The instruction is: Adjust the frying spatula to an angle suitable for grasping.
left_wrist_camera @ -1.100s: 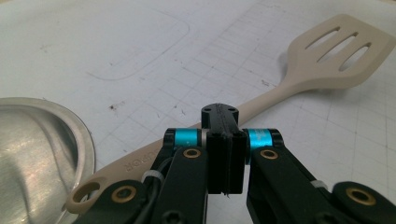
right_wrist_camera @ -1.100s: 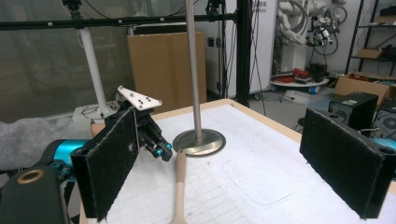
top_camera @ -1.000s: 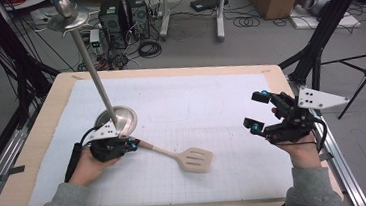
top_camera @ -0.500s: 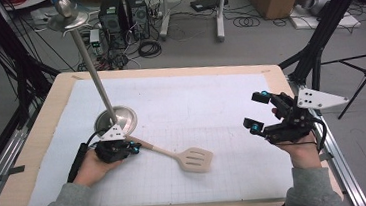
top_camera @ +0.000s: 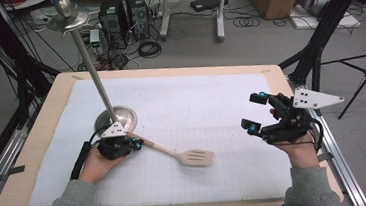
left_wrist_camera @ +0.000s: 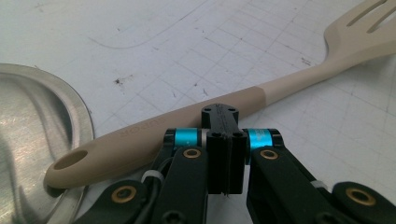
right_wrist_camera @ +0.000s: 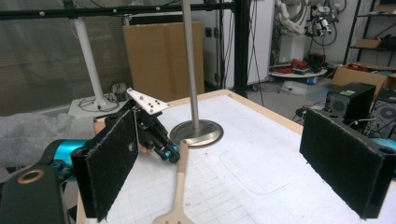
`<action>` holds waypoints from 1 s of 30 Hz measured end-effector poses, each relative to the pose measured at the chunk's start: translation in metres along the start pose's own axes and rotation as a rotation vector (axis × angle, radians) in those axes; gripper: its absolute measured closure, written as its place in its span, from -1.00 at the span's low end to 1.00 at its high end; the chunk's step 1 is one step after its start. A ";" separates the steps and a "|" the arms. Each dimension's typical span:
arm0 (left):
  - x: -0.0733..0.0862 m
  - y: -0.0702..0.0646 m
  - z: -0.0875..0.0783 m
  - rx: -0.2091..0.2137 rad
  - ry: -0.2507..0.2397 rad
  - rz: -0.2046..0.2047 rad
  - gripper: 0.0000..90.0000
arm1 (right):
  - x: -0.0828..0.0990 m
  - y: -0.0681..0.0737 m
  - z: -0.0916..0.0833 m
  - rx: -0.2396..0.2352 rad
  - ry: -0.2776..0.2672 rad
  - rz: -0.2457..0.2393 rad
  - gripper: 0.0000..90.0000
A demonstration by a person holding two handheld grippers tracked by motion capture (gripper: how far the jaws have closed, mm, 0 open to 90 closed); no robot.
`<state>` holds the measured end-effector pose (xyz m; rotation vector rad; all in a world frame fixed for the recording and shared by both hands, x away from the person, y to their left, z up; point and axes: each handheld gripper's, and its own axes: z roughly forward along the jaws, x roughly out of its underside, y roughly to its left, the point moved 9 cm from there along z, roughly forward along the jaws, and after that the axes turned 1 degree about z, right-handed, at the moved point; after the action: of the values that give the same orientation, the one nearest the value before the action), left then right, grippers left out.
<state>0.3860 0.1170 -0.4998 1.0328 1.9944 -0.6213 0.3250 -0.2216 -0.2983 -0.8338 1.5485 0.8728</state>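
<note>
A beige slotted spatula (top_camera: 196, 157) lies flat on the white gridded mat (top_camera: 195, 97), its handle running up-left toward a round metal stand base (top_camera: 122, 119). My left gripper (top_camera: 137, 143) sits low at the handle's end, beside the base. In the left gripper view its jaws (left_wrist_camera: 220, 116) are pressed together with nothing between them, and the spatula handle (left_wrist_camera: 154, 126) lies just past their tips, its hole end touching the base (left_wrist_camera: 37, 116). My right gripper (top_camera: 253, 111) hovers at the mat's right side, open and empty, its pads (right_wrist_camera: 345, 163) far apart, facing the spatula (right_wrist_camera: 180, 182).
A tall thin metal pole (top_camera: 87, 66) rises from the stand base and leans toward the back left. The wooden table edge (top_camera: 39, 140) frames the mat. Black tripod legs (top_camera: 316, 46) stand past the right rear corner, with cables and boxes on the floor behind.
My left gripper has edged slightly right, closer to the spatula handle's end. The spatula and the right gripper have stayed where they were.
</note>
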 end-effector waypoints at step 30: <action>-0.018 0.014 0.026 -0.015 0.005 -0.024 1.00 | 0.000 0.000 0.006 -0.026 0.003 0.010 -0.76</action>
<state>0.4154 0.0986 -0.5002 1.0036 2.0156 -0.6161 0.3282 -0.2162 -0.2995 -0.8473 1.5479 0.9011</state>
